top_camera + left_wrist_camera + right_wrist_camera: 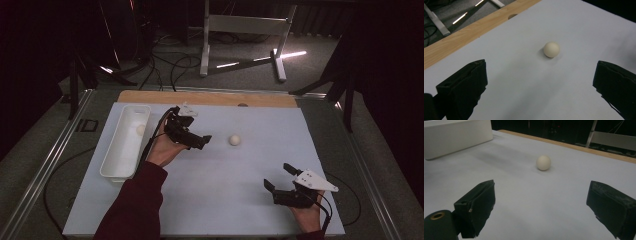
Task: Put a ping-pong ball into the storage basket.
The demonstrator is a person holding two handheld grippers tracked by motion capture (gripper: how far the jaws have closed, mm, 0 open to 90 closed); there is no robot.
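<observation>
Small cream round ball point(235, 140) on pale worktop point(225, 200), just ahead of left hand-held gripper point(202, 141), jaws apart, right hand-held gripper point(278, 178) well back, jaws apart

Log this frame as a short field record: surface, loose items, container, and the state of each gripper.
surface: pale blue sheet on a wooden table
loose item: small cream ball lying free on the sheet
container: long white plastic tray at the left edge, with a second pale ball inside
left gripper: open, near the free ball, not touching
right gripper: open, farther off
</observation>
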